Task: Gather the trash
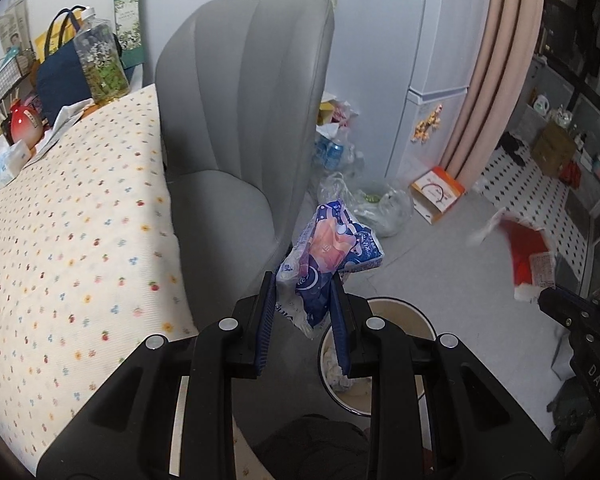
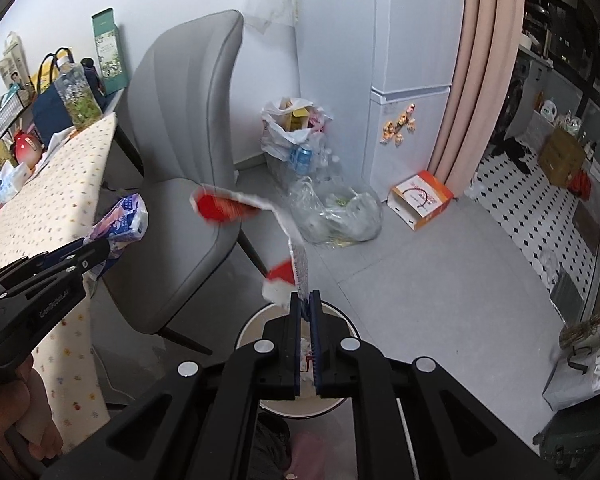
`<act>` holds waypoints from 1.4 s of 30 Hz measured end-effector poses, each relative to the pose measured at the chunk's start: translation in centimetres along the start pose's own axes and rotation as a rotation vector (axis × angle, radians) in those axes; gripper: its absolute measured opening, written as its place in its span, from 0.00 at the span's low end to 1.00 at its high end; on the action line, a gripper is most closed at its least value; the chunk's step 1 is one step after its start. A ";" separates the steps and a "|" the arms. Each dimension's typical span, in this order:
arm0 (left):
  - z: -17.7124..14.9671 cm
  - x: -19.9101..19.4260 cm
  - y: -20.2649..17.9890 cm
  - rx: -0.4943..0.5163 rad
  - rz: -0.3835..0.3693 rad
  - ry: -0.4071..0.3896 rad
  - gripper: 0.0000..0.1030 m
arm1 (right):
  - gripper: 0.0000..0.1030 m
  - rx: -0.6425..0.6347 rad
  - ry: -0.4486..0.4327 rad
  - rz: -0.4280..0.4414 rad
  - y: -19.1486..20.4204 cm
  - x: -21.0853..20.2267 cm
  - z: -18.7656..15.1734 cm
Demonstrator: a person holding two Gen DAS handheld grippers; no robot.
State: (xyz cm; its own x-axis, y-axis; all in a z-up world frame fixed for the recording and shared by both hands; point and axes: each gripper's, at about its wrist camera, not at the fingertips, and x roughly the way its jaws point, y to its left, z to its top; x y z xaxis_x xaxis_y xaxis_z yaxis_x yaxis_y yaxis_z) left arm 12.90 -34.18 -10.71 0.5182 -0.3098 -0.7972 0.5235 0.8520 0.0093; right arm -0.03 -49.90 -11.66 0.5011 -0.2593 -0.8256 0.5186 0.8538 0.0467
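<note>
We start at the left gripper [image 1: 305,300]: its blue-padded jaws stand partly apart and pinch the lower end of a crumpled blue and pink plastic wrapper [image 1: 332,252], which sticks up and forward out of the grip — the pads press on it from both sides. The right gripper [image 2: 305,304] has its jaws almost pressed together, with a thin red and white wrapper [image 2: 260,220] caught between the tips; the strip curls up and away to the left and is blurred, so we cannot tell whether the pads grip it firmly or only barely. Directly under both grippers sits the round white trash bin [image 2: 252,324], open at the top, with some pale crumpled waste already lying in it. So we judge the task to be at the drop — two pieces picked up and carried over the bin, neither yet let go. What is left, as far as we can see, is to release both into the bin. Further out, a grey chair [image 1: 240,120] stands beside a table with a flowered cloth [image 1: 72,220], and clear plastic bags [image 2: 336,208] of bottles and cans lie on the floor by the fridge [image 2: 412,80].
</note>
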 end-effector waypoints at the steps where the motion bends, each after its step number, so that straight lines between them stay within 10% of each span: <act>1: 0.0 0.2 -0.2 0.005 0.002 0.005 0.25 | 0.19 0.008 0.008 0.003 -0.1 0.3 0.0; 3: 0.2 0.5 -0.3 0.010 0.004 0.010 0.25 | 0.33 0.019 0.017 0.005 -0.5 1.0 -0.1; 23: -0.2 3.2 -7.4 0.125 -0.093 0.075 0.26 | 0.35 0.111 0.015 -0.062 -7.2 0.3 -1.3; 33: -0.2 2.9 -8.2 0.131 -0.190 0.092 0.64 | 0.52 0.142 0.003 -0.085 -8.5 -0.3 -1.4; 42: -0.1 1.3 -6.2 0.092 -0.171 0.065 0.74 | 0.62 0.112 -0.015 -0.069 -7.3 -1.4 -1.3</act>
State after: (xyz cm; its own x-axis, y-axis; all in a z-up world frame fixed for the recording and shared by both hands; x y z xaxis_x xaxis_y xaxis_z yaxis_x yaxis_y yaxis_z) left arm 10.26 -39.88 -11.82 0.3728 -0.4164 -0.8292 0.6617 0.7458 -0.0770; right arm -5.43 -55.19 -11.63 0.4714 -0.3230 -0.8206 0.6256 0.7784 0.0530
